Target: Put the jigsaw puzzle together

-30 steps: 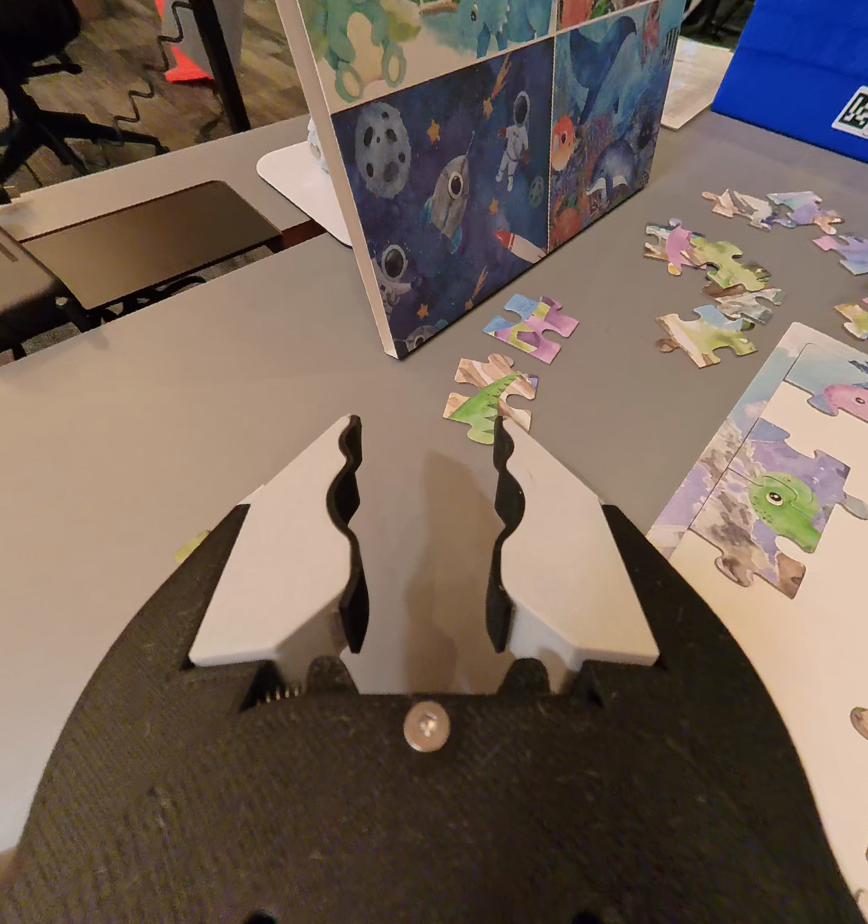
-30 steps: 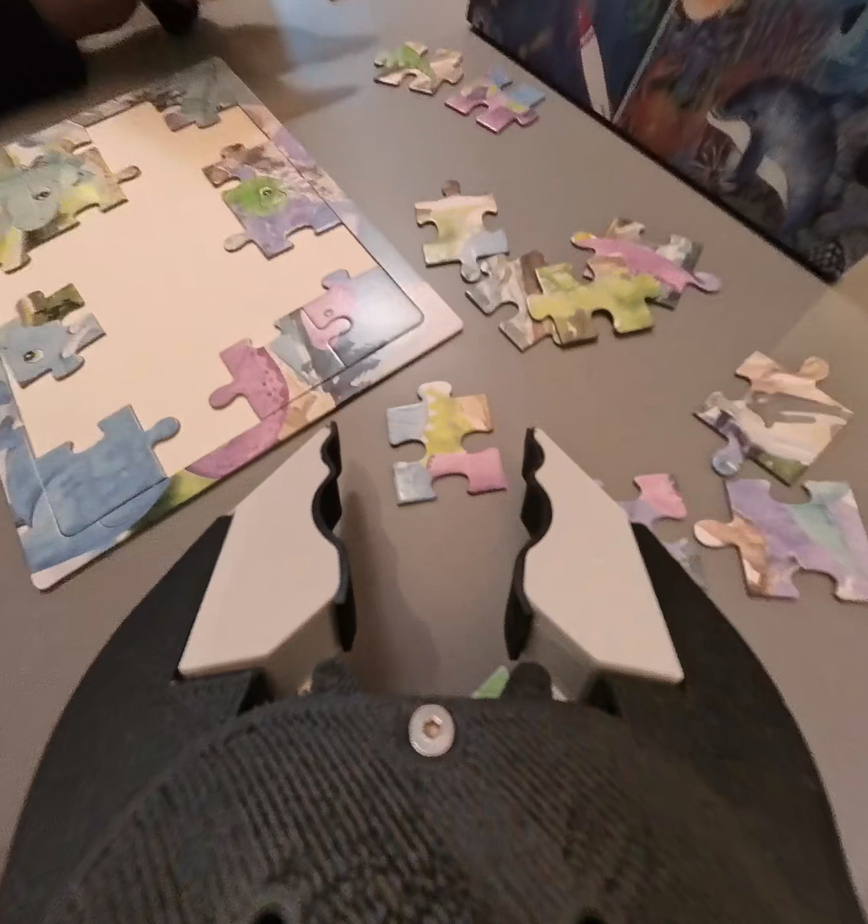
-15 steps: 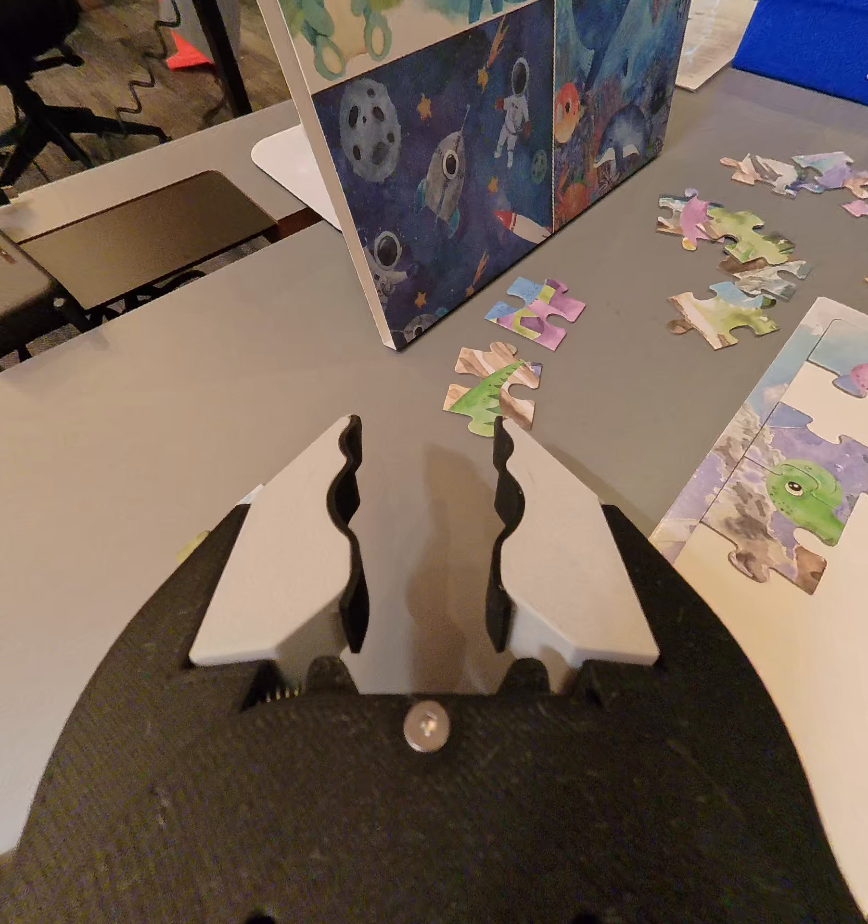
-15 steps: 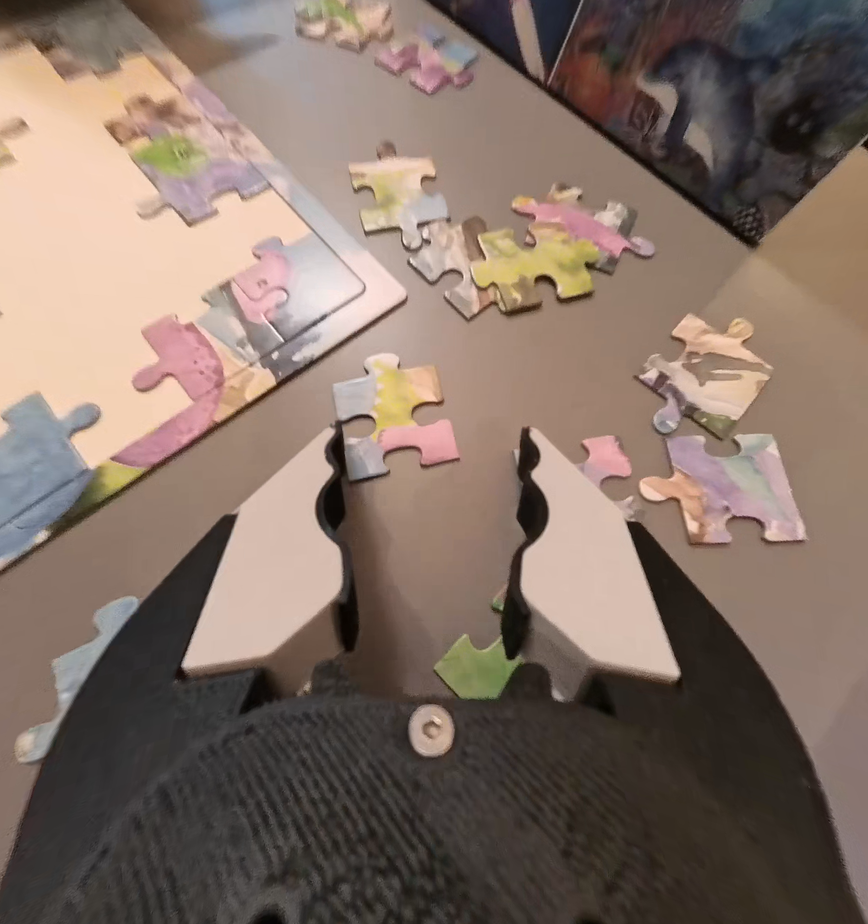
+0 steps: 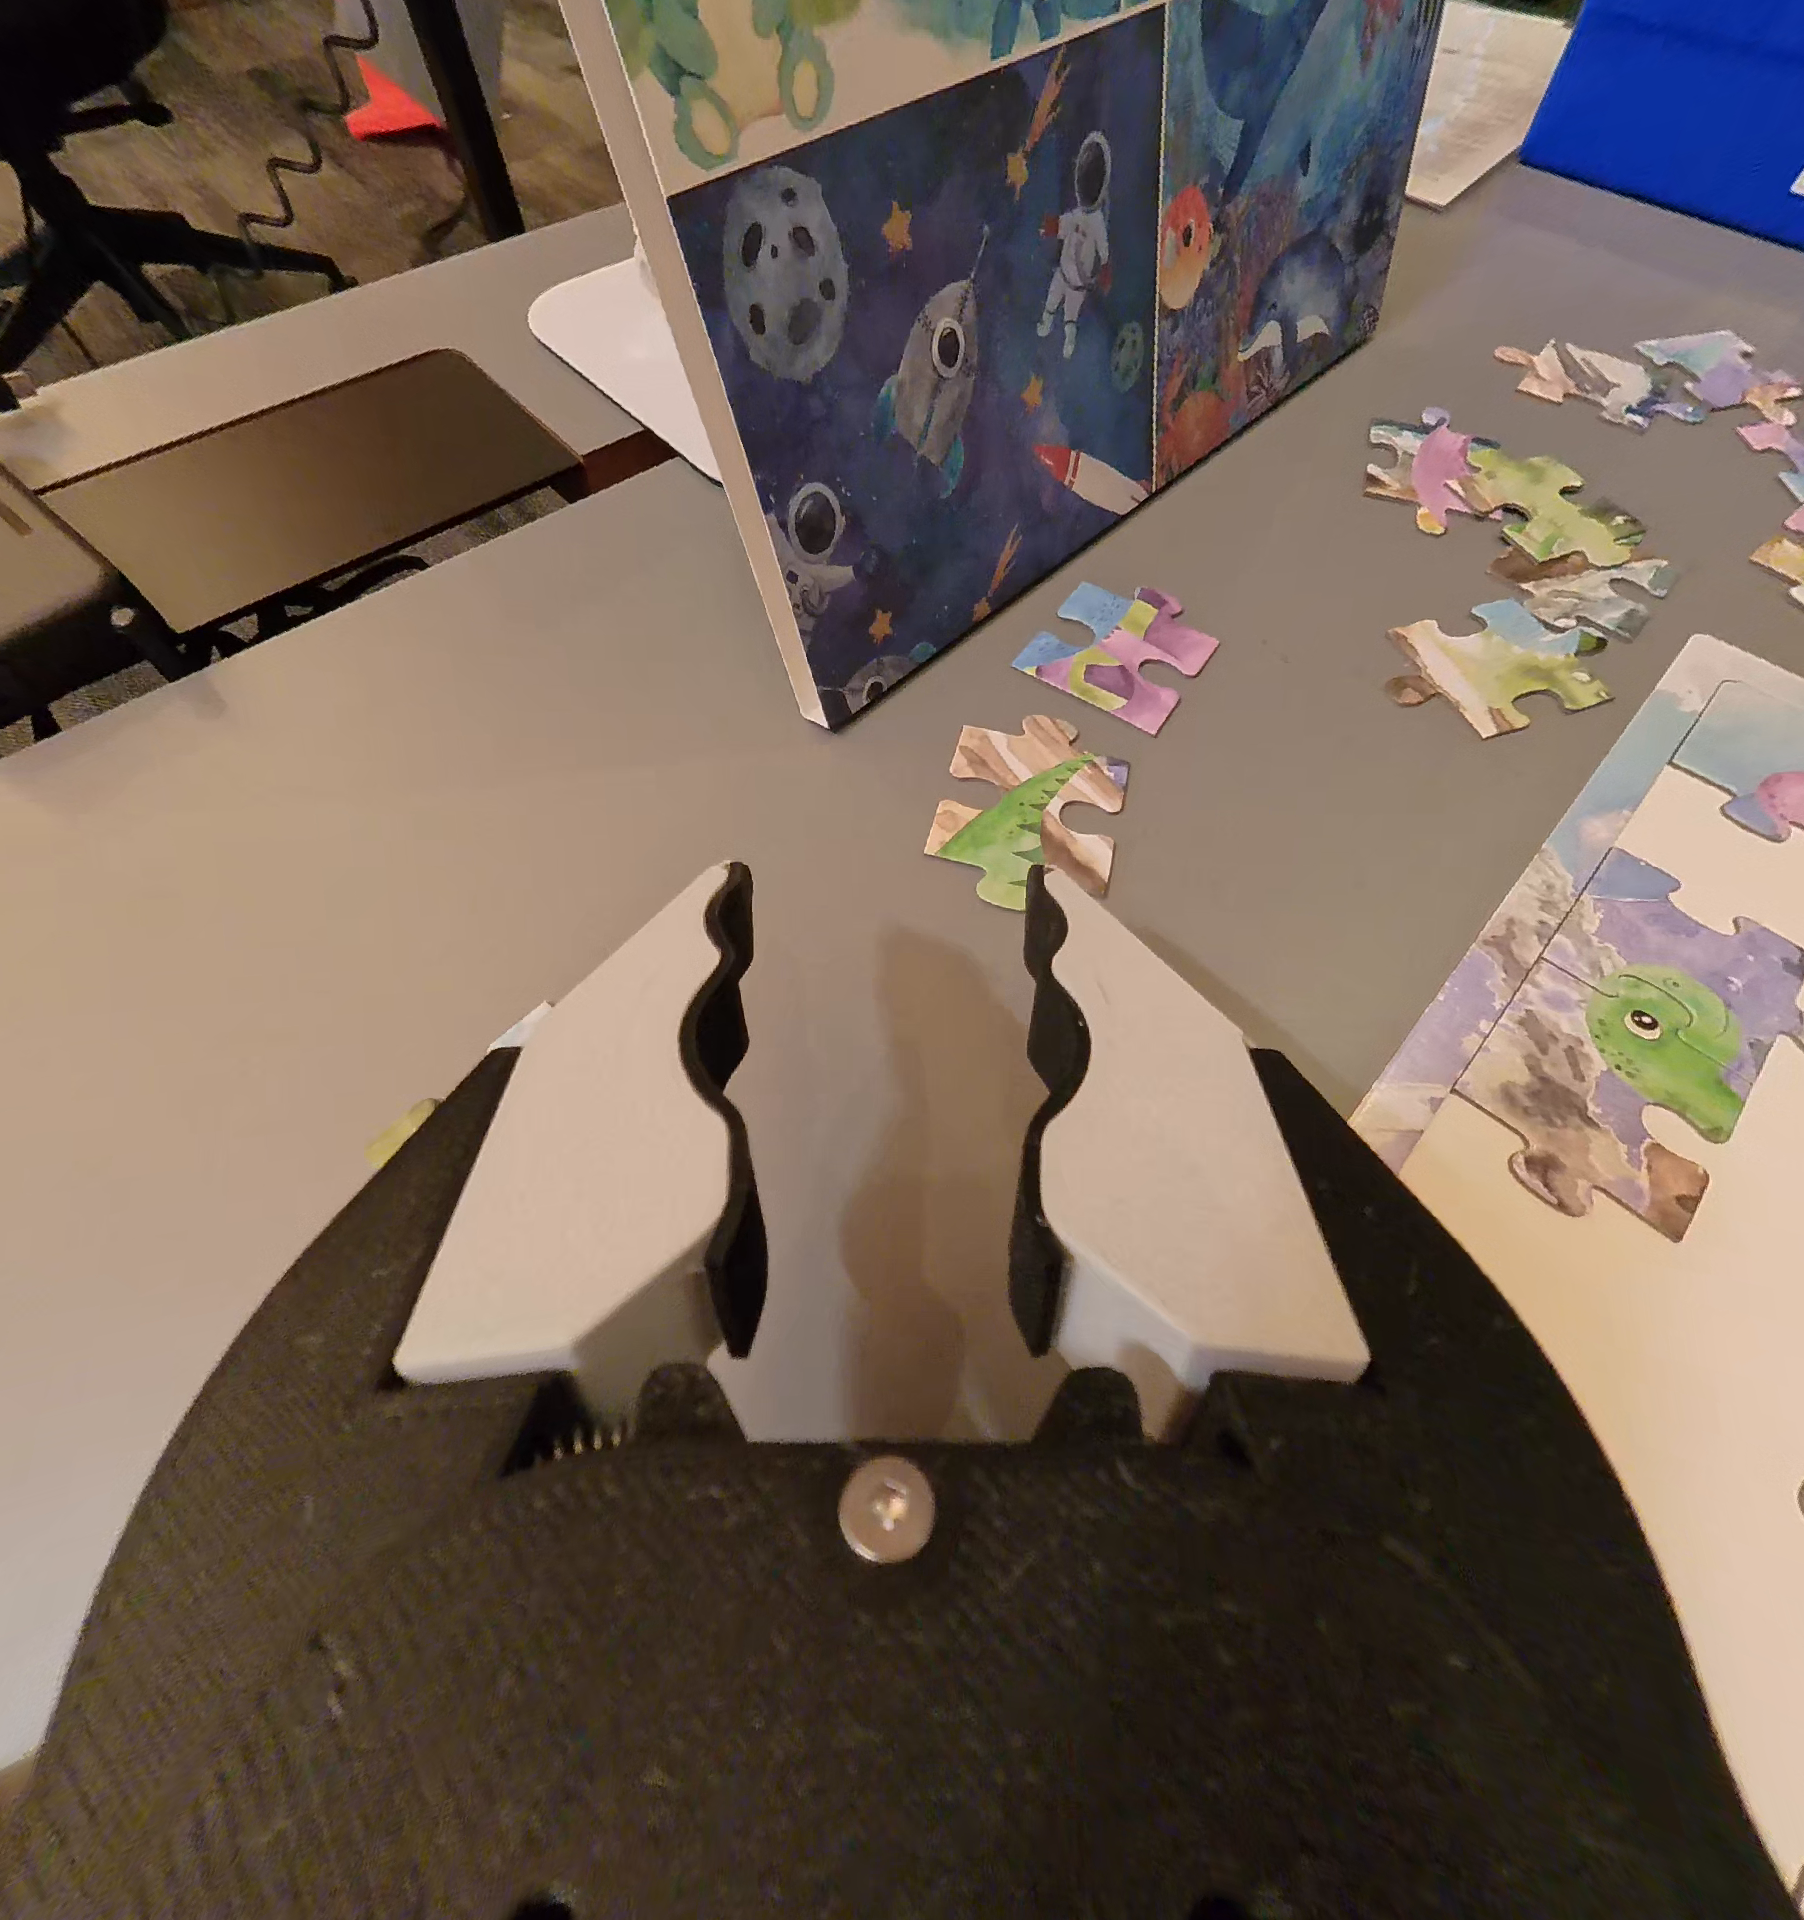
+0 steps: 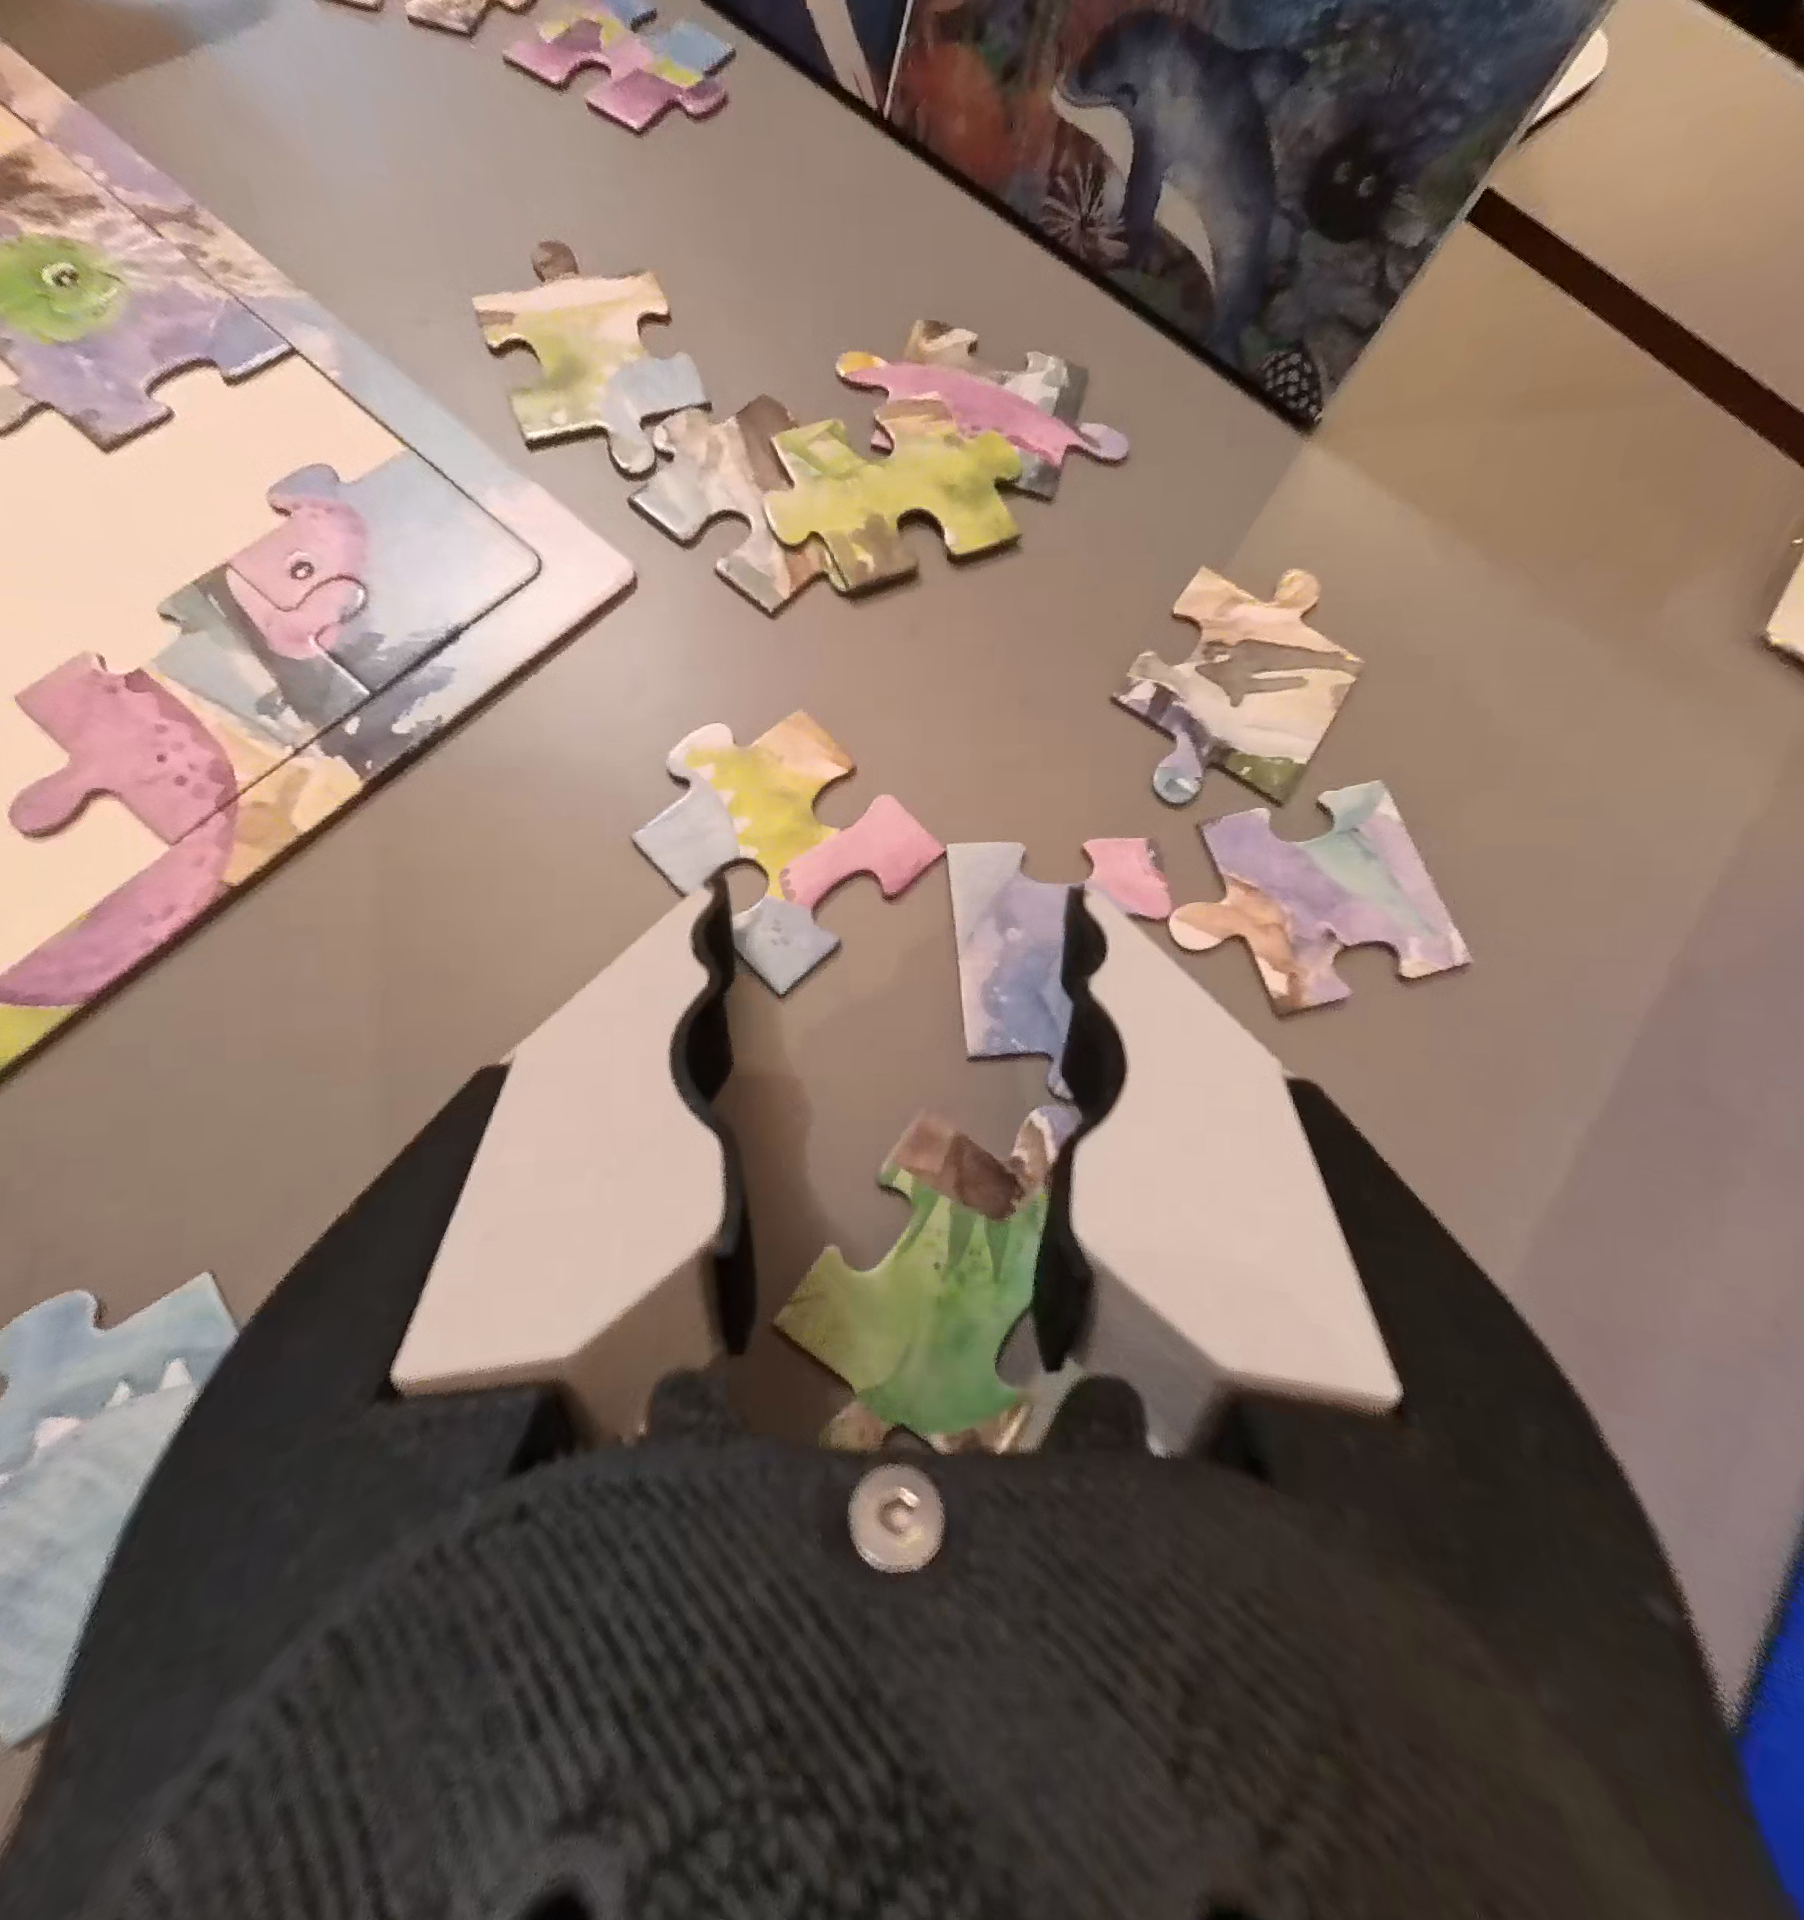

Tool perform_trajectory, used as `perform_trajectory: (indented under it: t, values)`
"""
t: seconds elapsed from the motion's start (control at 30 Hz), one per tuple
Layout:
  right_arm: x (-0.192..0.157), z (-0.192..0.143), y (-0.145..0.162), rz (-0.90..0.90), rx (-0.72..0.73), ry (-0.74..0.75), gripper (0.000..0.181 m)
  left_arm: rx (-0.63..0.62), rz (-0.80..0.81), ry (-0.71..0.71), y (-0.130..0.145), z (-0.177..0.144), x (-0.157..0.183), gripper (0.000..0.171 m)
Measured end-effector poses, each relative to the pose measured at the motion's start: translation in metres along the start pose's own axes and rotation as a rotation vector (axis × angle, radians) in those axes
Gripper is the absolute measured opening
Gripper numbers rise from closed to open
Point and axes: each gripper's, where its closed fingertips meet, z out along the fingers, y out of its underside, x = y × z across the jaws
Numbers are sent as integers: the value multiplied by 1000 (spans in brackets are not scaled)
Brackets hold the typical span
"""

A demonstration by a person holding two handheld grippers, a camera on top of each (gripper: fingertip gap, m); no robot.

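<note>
The puzzle tray [image 5: 1563, 1288] lies at the right in the left wrist view and at the left in the right wrist view [image 6: 565, 603], with a few pieces set along its edges. My left gripper [image 5: 882, 883] is open and empty above the grey table, just short of a green and brown piece [image 5: 1028, 816]. My right gripper [image 6: 893, 899] is open and empty above loose pieces: a yellow and pink piece [image 6: 773, 831] at the left fingertip, a blue-purple piece [image 6: 1012, 956] at the right finger, and a green piece [image 6: 929, 1309] seen between the fingers.
A puzzle box [image 5: 981, 312] stands upright on the table beyond the pieces. Several loose pieces lie scattered to the tray's side [image 6: 846, 468]. A light blue piece [image 6: 56, 1455] lies at the lower left. A blue bin [image 5: 1708, 114] stands far right. The table edge and a chair [image 5: 254, 488] are left. Spacing between my two grippers at the tips: around 35 cm.
My right gripper has drawn back and to the right, so the green piece and the blue-purple piece now show between its fingers. My left gripper has shifted only slightly.
</note>
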Motion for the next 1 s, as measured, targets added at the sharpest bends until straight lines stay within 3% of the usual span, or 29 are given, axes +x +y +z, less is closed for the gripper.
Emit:
perform_trajectory:
  t: [0.37, 0.6, 0.73, 1.0]
  values:
    - [-24, 2, 4, 20, -27, -148, 40, -18, 22, -9, 2, 2, 1, 51]
    - [-24, 4, 7, 6, -44, -141, 33, -20, 22, -10, 2, 2, 1, 51]
    - [-28, 4, 7, -4, -47, -162, 17, -21, 24, -11, 2, 2, 1, 51]
    - [-29, 4, 5, -14, -46, -164, 16, -25, 27, -12, 3, 3, 1, 51]
